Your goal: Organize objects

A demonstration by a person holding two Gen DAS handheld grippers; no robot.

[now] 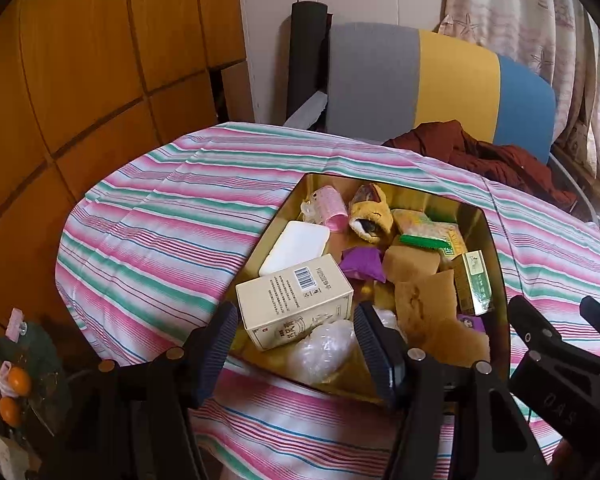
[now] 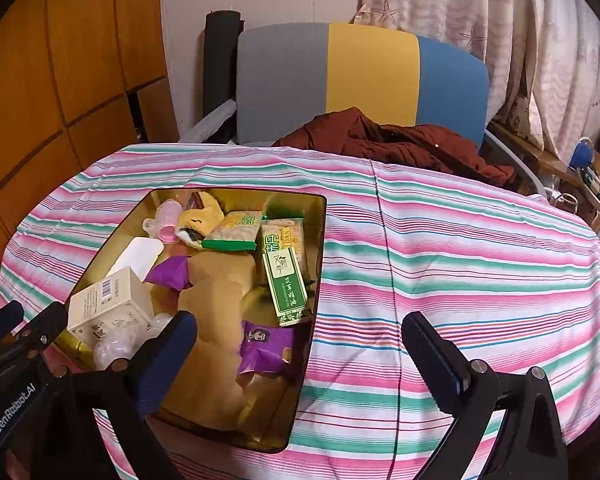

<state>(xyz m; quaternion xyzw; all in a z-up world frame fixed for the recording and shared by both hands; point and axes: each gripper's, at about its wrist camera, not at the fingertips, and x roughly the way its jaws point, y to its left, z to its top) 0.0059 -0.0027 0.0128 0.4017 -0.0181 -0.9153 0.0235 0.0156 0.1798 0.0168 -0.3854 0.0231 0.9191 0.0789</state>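
Observation:
An open gold tin (image 1: pixel 420 196) (image 2: pixel 319 240) stands on the striped tablecloth (image 1: pixel 160 240). Jumbled inside it are a cream carton (image 1: pixel 296 300) (image 2: pixel 108 304), a white case (image 1: pixel 294 246), a pink roller (image 1: pixel 332 208), a yellow plush piece (image 1: pixel 370 212), purple packets (image 2: pixel 266 348), a green packet (image 2: pixel 288 284) and tan sponge pieces (image 2: pixel 216 308). My left gripper (image 1: pixel 296 340) hovers open at the tin's near left corner. The carton and a clear bag (image 1: pixel 324 348) lie just ahead of its fingers, untouched. My right gripper (image 2: pixel 300 356) stands wide open over the tin's near right edge, holding nothing.
A chair with a grey, yellow and blue back (image 2: pixel 360 76) stands behind the table, with a dark red jacket (image 2: pixel 400 144) on its seat. Wooden panels (image 1: pixel 80 60) close off the left and curtains (image 2: pixel 500 20) the right. Oranges (image 1: pixel 18 382) sit low at the left.

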